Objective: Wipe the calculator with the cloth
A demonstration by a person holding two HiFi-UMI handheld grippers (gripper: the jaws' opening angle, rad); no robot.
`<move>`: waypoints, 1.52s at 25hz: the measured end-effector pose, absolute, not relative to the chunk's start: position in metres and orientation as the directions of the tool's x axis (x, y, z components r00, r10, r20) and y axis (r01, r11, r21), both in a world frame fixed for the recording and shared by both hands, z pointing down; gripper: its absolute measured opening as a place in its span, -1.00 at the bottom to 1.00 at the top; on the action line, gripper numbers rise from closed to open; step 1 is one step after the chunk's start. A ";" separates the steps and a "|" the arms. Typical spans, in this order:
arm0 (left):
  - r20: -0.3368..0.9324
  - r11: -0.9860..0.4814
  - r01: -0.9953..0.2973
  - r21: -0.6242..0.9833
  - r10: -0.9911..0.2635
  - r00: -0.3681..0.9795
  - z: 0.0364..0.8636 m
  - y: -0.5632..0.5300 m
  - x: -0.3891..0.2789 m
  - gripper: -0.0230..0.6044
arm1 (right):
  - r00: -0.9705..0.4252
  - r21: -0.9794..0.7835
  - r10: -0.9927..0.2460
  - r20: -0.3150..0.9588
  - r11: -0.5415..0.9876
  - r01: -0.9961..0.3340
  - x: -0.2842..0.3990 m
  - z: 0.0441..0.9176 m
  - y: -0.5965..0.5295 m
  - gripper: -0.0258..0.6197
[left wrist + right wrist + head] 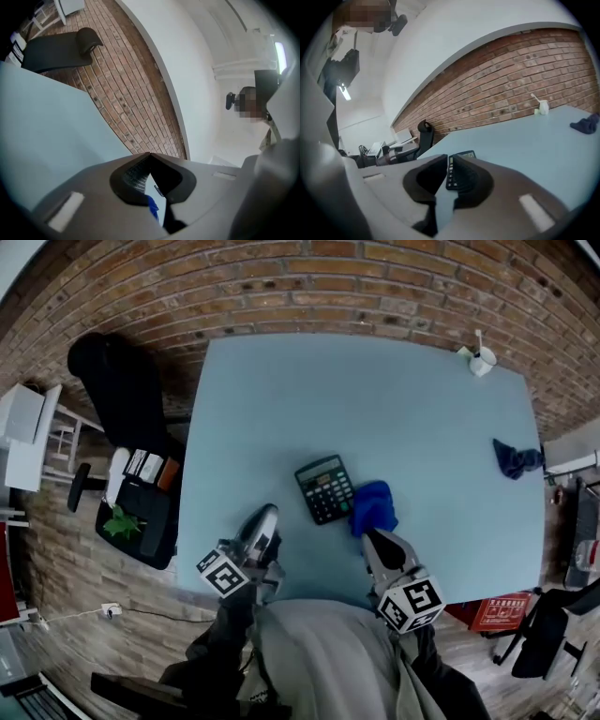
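My left gripper (266, 517) hangs over the near edge of the table (375, 399), fingers clenched on nothing. My right gripper (369, 536) has its fingers a slit apart and empty. Just beyond it, the blue cloth (373, 507) lies bunched against the calculator (325, 488), mid-table.

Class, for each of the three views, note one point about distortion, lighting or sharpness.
Head view: the lens bows the brick wall and the table, corners dark. Left gripper view: tilted, the white wall bright and featureless. Right gripper view: even light, the calculator sharp, the brick wall arched.
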State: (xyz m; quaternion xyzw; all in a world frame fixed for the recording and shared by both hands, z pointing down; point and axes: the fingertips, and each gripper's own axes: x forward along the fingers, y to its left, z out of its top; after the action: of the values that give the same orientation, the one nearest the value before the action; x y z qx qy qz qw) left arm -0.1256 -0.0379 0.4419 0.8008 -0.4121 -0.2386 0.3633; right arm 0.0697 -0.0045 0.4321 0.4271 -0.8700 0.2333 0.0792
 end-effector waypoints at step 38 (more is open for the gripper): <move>0.010 -0.226 -0.428 0.875 -0.875 0.484 0.504 0.022 -0.111 -0.93 | -0.641 -0.305 -0.617 0.457 0.568 -0.765 0.050 0.476 0.024 -0.91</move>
State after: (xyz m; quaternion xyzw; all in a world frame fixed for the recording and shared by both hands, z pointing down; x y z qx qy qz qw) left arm -0.1111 0.0217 0.5039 0.7407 -0.4397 -0.2541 0.4398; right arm 0.0503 0.0239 0.4762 0.3960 -0.8723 0.2436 0.1513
